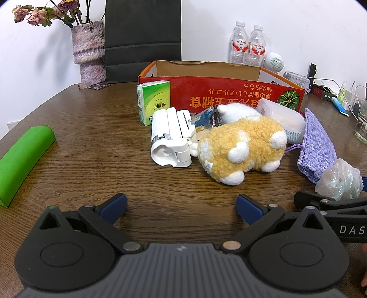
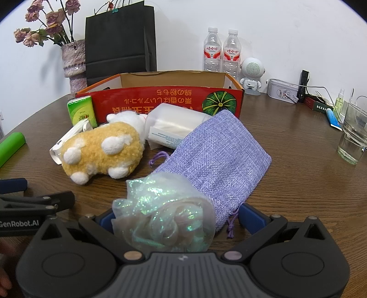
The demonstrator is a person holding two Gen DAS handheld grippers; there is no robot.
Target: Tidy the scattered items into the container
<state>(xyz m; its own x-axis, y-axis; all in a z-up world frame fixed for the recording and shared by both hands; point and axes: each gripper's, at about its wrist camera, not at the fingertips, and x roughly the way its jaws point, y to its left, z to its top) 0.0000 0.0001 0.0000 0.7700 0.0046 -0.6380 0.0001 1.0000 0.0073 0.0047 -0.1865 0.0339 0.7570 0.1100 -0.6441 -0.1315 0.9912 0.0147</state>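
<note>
Left gripper (image 1: 181, 207) spread over bare table (image 1: 91, 146), right gripper (image 2: 176, 217) spread, iridescent pouch (image 2: 160, 211) hiding its left pad

— Plain white wall (image 2: 275, 27) behind everything, isn't it?

— Yes, bare, with soft shadows from the dried roses (image 1: 41, 12) in that mottled vase (image 1: 88, 51).

— And the surface (image 1: 96, 142)?

— Dark brown wood grain, rounded at the edge, a faint sheen from overhead light.

— A black paper bag (image 2: 119, 39) leans against the wall, beside two water bottles (image 2: 221, 53).
</note>
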